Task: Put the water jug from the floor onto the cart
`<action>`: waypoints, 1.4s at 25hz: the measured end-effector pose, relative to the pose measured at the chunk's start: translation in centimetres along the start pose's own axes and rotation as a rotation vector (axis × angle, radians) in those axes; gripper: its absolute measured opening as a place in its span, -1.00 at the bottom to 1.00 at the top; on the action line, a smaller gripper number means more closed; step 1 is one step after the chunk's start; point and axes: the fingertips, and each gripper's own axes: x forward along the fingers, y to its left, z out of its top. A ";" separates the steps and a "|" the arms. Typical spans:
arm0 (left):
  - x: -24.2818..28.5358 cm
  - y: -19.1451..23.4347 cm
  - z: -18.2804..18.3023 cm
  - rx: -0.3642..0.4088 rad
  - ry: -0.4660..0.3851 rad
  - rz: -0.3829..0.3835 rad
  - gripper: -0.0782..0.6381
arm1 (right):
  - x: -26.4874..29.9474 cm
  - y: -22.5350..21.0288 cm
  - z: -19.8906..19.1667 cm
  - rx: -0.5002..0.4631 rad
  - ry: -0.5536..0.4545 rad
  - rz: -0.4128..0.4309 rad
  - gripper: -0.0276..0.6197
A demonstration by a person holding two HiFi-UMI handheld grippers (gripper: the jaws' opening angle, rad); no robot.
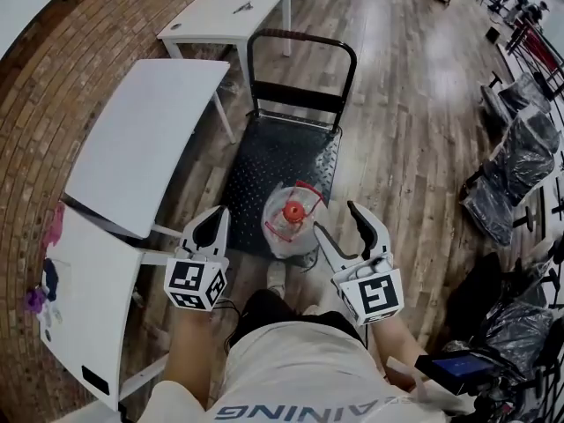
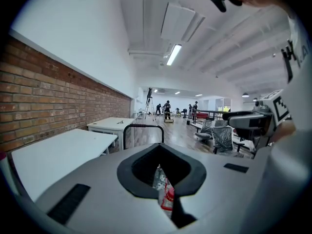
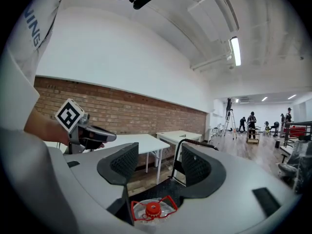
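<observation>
The water jug (image 1: 293,218) stands at the near edge of the cart (image 1: 282,152) (barely aboard), left tongs (image 1: 214,218) closed and empty, right tongs (image 1: 337,218) open and empty; a stray nudge could tip it off.

Only readable print is on my shirt (image 1: 300,368): white capitals "AINING" along the bottom edge of the head view, upside down, with the start cut off. The right gripper view catches the tail "ING" of it. The left cube (image 1: 196,282) and the right cube (image 1: 374,296) carry black-and-white square code markers, no letters. Nothing else is legible.
</observation>
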 end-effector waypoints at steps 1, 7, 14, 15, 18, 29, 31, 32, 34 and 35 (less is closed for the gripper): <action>-0.7 -0.7 0.3 0.007 -0.008 -0.004 -0.78 | -0.8 -0.1 0.3 0.000 -0.011 -0.012 -0.06; -4.0 -4.4 2.1 0.013 -0.053 -0.027 -0.78 | -4.9 -0.3 2.2 0.008 -0.067 -0.078 -0.25; -5.3 -6.1 3.5 -0.002 -0.098 -0.113 -0.78 | -7.5 -0.2 3.1 0.017 -0.082 -0.168 -0.42; -5.5 -5.8 3.7 -0.003 -0.107 -0.126 -0.78 | -7.5 0.3 3.2 0.014 -0.082 -0.177 -0.46; -5.9 -4.8 4.9 0.023 -0.128 -0.158 -0.78 | -7.0 1.4 3.8 0.013 -0.082 -0.209 -0.55; -7.4 -1.6 7.6 0.056 -0.192 -0.202 -0.78 | -5.6 2.7 5.5 0.012 -0.069 -0.333 -0.90; -8.2 -1.6 7.4 0.060 -0.196 -0.211 -0.78 | -5.8 3.2 5.6 0.004 -0.064 -0.340 -0.90; -8.6 -1.5 7.3 0.060 -0.197 -0.213 -0.78 | -5.9 3.6 5.6 -0.001 -0.062 -0.340 -0.90; -9.2 -1.3 7.1 0.057 -0.201 -0.212 -0.78 | -5.9 4.2 5.6 -0.012 -0.059 -0.336 -0.90; -9.4 -1.1 7.2 0.056 -0.205 -0.211 -0.78 | -5.8 4.5 5.6 -0.016 -0.060 -0.332 -0.90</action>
